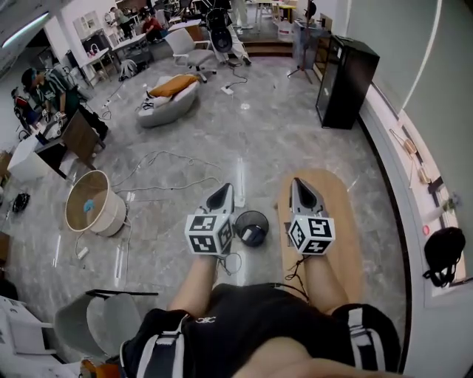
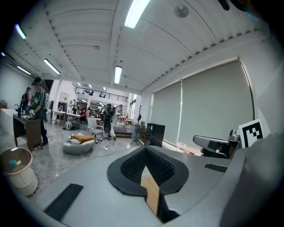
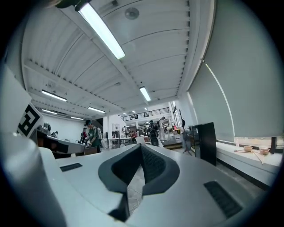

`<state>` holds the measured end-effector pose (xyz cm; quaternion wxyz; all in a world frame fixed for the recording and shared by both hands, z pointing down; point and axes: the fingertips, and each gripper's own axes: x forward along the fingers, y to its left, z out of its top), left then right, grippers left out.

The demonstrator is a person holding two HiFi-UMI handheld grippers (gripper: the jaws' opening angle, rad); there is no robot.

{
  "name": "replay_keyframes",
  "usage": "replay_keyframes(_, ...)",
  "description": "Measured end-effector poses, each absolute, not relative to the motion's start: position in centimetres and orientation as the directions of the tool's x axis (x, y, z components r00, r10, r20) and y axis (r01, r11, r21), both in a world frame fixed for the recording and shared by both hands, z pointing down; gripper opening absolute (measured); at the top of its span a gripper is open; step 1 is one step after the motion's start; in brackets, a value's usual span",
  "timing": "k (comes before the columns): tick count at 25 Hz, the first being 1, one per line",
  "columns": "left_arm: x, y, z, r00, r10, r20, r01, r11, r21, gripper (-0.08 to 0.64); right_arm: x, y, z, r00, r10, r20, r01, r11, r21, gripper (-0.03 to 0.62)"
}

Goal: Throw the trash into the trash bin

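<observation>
Trash bin (image 1: pixel 252 227) upright (right hand-held gripper (image 1: pixel 298 184) shut).

Open-plan lab office, stone floor (image 1: pixel 281 125), loose cables (image 1: pixel 166 157), desks (image 1: pixel 122 44), swivel chair (image 1: pixel 181 43), beanbag (image 1: pixel 168 100); ceiling strip lights (image 2: pixel 135 13)

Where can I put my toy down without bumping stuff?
The wooden table beside the black bin looks bare. So does the floor before the black cabinet. Cables clutter the floor by the round basket.
</observation>
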<state>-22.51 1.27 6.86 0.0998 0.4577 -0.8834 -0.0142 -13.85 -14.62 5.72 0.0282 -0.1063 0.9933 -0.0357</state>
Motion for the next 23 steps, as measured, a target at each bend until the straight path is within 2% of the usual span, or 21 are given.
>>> replay_keyframes(10, -21.2, 0.7, 5.1, -0.559, -0.820, 0.121, -0.816, 0.570, 0.095, 0.012, -13.3, -14.4, 5.7, -0.978, -0.204, -0.037, -0.201, 0.976, -0.082, 0.011)
replay_keyframes(23, -20.4, -0.6, 4.5, -0.550, -0.825, 0.128, -0.820, 0.563, 0.107, 0.012, -13.1, -15.7, 5.6, -0.982, -0.187, -0.034, -0.183, 0.978, -0.097, 0.011)
